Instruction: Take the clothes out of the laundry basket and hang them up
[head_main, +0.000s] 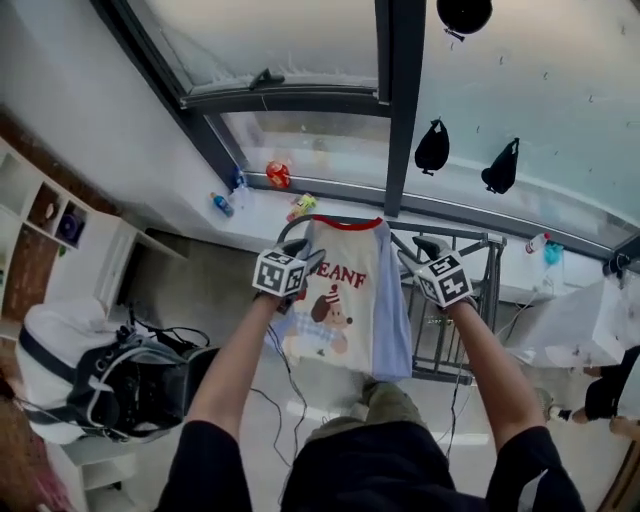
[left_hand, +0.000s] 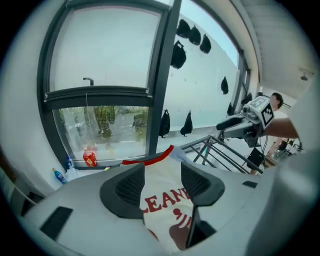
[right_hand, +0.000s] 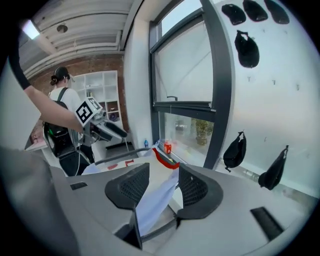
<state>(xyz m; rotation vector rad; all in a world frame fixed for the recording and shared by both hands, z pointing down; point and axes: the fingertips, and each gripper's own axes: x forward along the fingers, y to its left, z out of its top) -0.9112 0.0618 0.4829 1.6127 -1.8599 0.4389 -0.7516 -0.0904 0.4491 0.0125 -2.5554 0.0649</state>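
Raglan T-shirt (head_main: 345, 300) is hanging on the drying rack (head_main: 480, 237).
Left claw (left_hand: 162, 182) and right claw (right_hand: 162, 187) are standing spread, pinching nothing, because the rack is carrying it.

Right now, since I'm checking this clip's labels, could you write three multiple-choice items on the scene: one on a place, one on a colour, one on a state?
1. Where is the shirt?
A. On the floor
B. Hung on the rack
C. In a basket

2. What colour is its collar?
A. Red
B. Green
C. Black

3. How do the left gripper's jaws stand?
A. Apart, not pressing on anything
B. Clamped on the shirt
C. Shut and empty

Answers:
1. B, it hangs down from the rack's top bar.
2. A, a red band edges the neck.
3. A, the left gripper view shows a wide gap between the pads.
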